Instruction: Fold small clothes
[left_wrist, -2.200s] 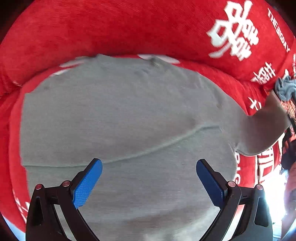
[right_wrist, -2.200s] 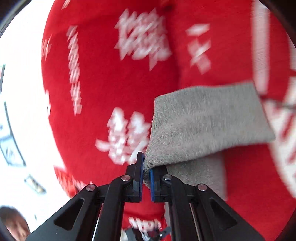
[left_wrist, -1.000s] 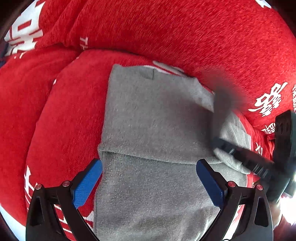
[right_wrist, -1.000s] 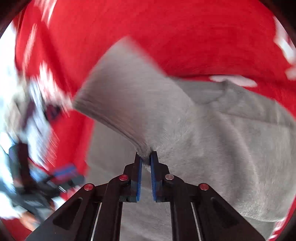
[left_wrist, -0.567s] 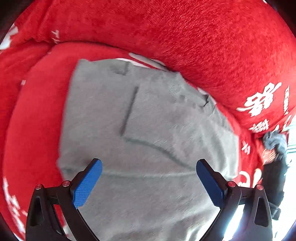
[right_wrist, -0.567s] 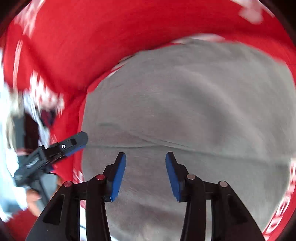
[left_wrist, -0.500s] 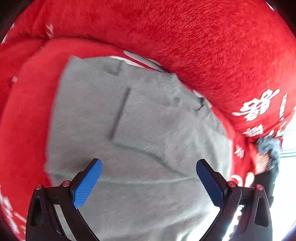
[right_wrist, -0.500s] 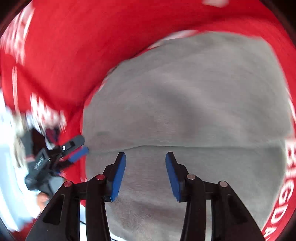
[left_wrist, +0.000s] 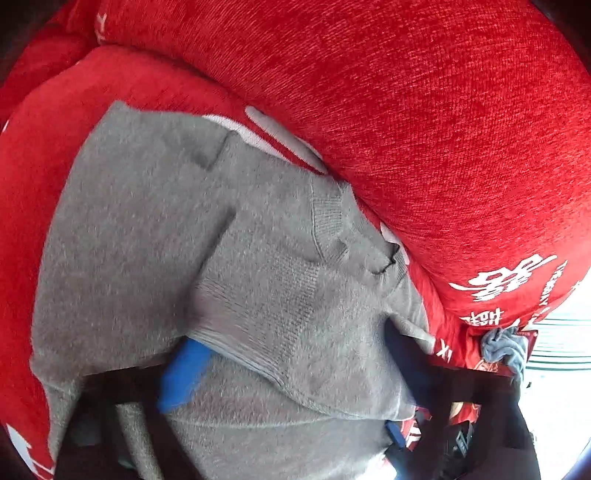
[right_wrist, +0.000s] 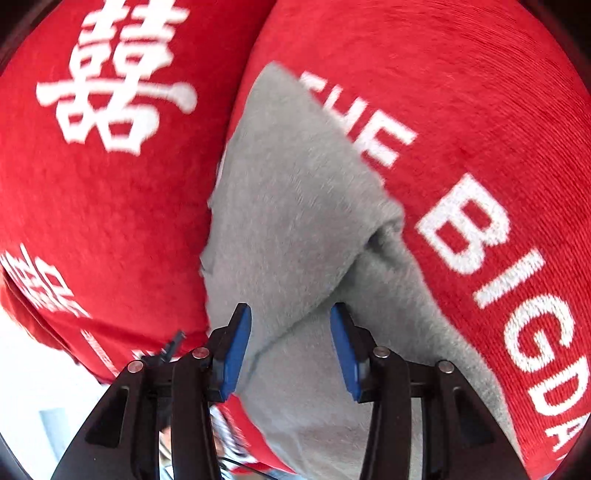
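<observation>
A grey knit sweater (left_wrist: 155, 236) lies on the red sofa seat, with one sleeve folded over its body (left_wrist: 295, 325). My left gripper (left_wrist: 291, 369) is open and blurred, its blue pad (left_wrist: 181, 373) low against the sweater; the folded sleeve covers the space between its fingers and the right finger is a dark shape. In the right wrist view the sweater (right_wrist: 291, 206) shows folded layers on the seat. My right gripper (right_wrist: 291, 350) is open with the fold edge between its blue pads (right_wrist: 236, 354).
The red sofa backrest (left_wrist: 424, 122) with white lettering rises behind the sweater. The seat cushion (right_wrist: 480, 147) carries large white letters. A small grey cloth (left_wrist: 502, 347) lies at the sofa's right end by a bright window.
My right gripper carried the sleeve over the body and let it go, now open. It has since swung to the sweater's edge. My left gripper moved in low onto the sweater.
</observation>
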